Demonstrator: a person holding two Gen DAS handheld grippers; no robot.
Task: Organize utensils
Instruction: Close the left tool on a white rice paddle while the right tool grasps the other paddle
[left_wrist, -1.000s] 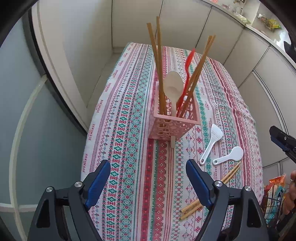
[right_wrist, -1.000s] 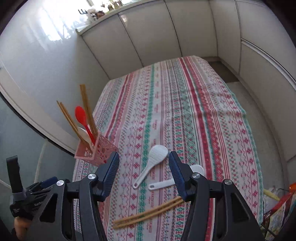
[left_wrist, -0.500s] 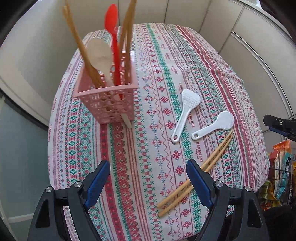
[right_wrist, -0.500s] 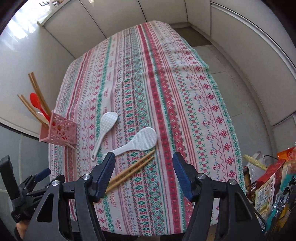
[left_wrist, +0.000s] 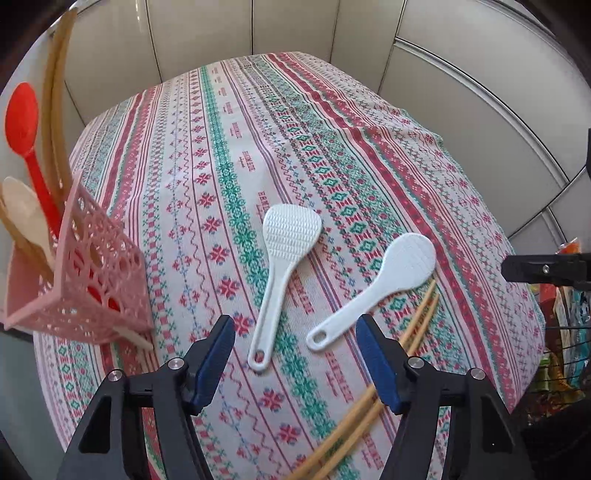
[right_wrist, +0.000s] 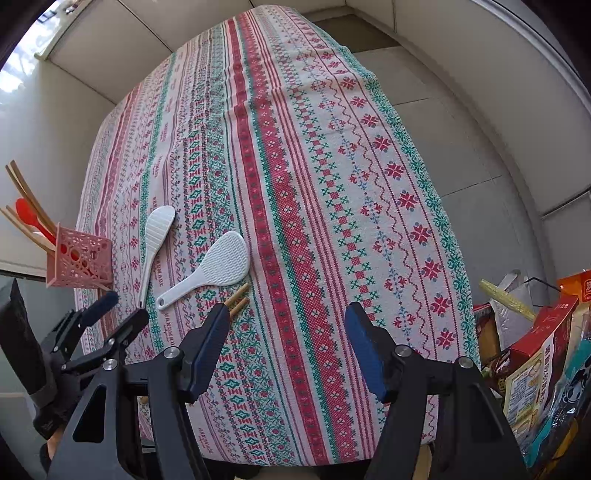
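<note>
Both grippers hung over the near end of the bench (right_wrist: 295, 155) with their jaws spread wide and nothing between them: the left gripper (left_wrist: 295, 354) above the handles of the two white paddles, the right gripper (right_wrist: 286, 350) above bare patterned cloth (left_wrist: 236, 122). At the far left of the bench stood a pink basket (left_wrist: 92, 280), holding a red spoon (left_wrist: 22, 122), a pale wooden spoon (left_wrist: 26, 218) and several long chopsticks (left_wrist: 55, 110) that leaned out of its top. To its right lay a ridged white paddle (left_wrist: 284, 251) flat on the cloth, its handle pointing toward the left gripper. Just beside that lay a rounder white paddle (left_wrist: 388, 273), its handle angled the same way. A loose pair of chopsticks (left_wrist: 417, 321) lay just right of the round paddle, close against its head and running down past the left gripper's right finger. Off the bench's right edge sat a wire rack of snack packets (right_wrist: 535, 350).
</note>
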